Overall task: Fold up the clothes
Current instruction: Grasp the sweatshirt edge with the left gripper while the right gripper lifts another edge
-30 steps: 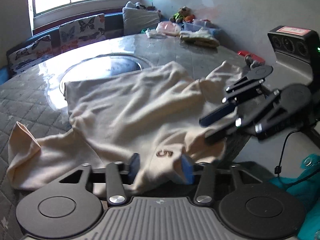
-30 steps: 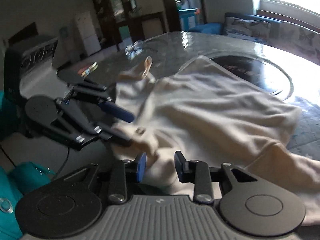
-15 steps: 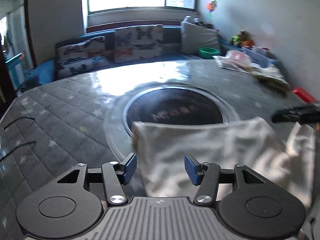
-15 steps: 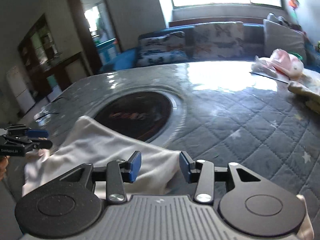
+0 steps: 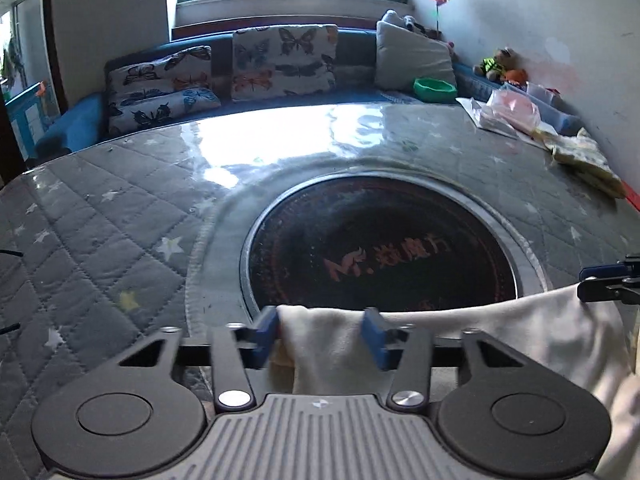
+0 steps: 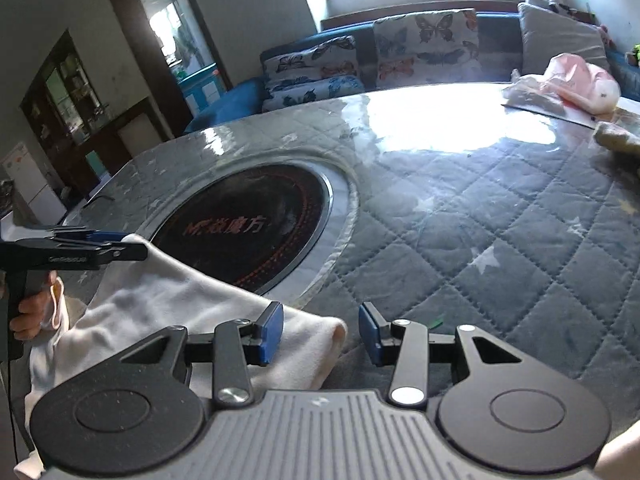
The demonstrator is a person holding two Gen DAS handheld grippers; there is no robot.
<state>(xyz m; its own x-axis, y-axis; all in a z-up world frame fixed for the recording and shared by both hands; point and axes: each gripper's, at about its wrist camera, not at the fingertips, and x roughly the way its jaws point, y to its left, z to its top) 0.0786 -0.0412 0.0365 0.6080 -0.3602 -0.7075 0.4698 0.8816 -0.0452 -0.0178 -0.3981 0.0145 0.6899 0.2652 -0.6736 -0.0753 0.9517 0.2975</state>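
garment (image 5: 500, 332) now stretched sideways between grippers

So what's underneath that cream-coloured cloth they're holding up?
Beneath the cream cloth lie the grey quilted table cover and the near rim of the round dark glass inset. Whatever sits directly under its draped part is hidden.

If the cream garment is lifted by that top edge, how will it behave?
Likely floppy: the cream fabric garment sags between the left tool and right tool, and hangs in folds. Probably light, since thin edges carry it. It may slip on the glossy quilted table cover.
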